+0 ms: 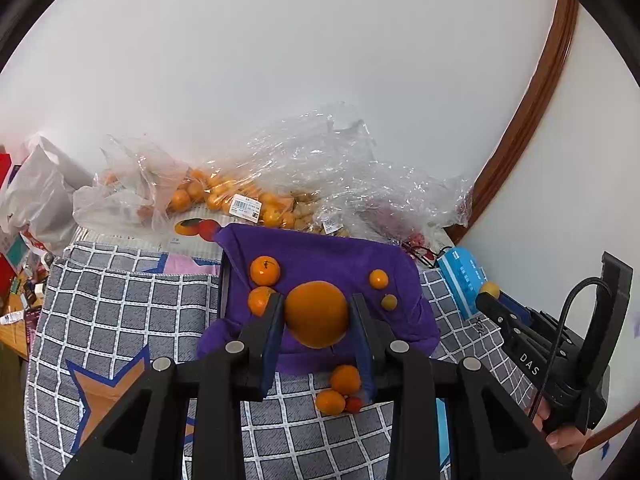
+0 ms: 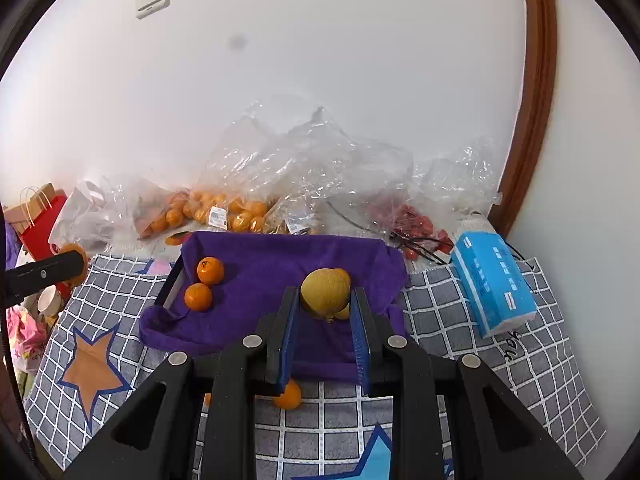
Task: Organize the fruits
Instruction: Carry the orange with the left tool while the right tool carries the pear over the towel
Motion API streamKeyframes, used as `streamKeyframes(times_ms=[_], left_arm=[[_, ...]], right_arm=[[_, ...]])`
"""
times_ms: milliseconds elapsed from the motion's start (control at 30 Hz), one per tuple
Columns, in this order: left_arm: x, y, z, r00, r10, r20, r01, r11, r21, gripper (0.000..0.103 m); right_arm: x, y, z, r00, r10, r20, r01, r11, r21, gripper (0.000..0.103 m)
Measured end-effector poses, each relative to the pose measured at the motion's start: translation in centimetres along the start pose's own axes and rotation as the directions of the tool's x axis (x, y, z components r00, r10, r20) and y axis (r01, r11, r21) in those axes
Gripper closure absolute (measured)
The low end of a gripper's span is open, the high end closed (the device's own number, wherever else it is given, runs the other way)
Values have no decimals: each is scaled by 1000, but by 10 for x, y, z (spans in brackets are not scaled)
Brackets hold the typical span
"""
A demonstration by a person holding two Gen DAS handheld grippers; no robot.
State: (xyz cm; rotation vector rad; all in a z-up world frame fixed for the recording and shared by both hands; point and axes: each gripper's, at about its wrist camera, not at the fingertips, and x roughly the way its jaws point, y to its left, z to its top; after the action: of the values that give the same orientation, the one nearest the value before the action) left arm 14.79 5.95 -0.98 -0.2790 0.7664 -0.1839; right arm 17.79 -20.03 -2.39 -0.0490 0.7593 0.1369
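Fingers of the left gripper [image 1: 316, 312] clamp a large orange [image 1: 316, 314] above the purple towel [image 1: 320, 256]; those of the right gripper [image 2: 325, 300] clamp a yellow fruit [image 2: 325, 292] over the same towel; two tangerines [image 2: 204, 283] rest on its left part.

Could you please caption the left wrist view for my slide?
Left gripper shut on an orange above the purple cloth.

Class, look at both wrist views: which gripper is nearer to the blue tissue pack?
Right. The right gripper, holding a yellow fruit, sits beside the blue tissue pack. The left gripper, clamping an orange, is farther away, over the purple cloth.
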Motion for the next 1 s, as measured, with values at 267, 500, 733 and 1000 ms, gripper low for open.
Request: streamKeyframes(times_ms=[267, 500, 733, 1000], left_arm=[[11, 2, 7, 1000, 0, -2, 0, 1000, 9, 72], [22, 1, 15, 1000, -24, 3, 24, 1000, 16, 72], [38, 4, 20, 999, -38, -10, 38, 999, 20, 72], [58, 10, 27, 998, -52, -33, 53, 998, 18, 72]], right_arm=[[9, -2, 7, 1000, -7, -1, 7, 1000, 3, 78], [15, -1, 11, 1000, 3, 13, -3, 1000, 2, 78], [27, -4, 13, 1000, -14, -3, 14, 1000, 9, 78], [49, -5, 13, 999, -27, -29, 28, 999, 27, 78]])
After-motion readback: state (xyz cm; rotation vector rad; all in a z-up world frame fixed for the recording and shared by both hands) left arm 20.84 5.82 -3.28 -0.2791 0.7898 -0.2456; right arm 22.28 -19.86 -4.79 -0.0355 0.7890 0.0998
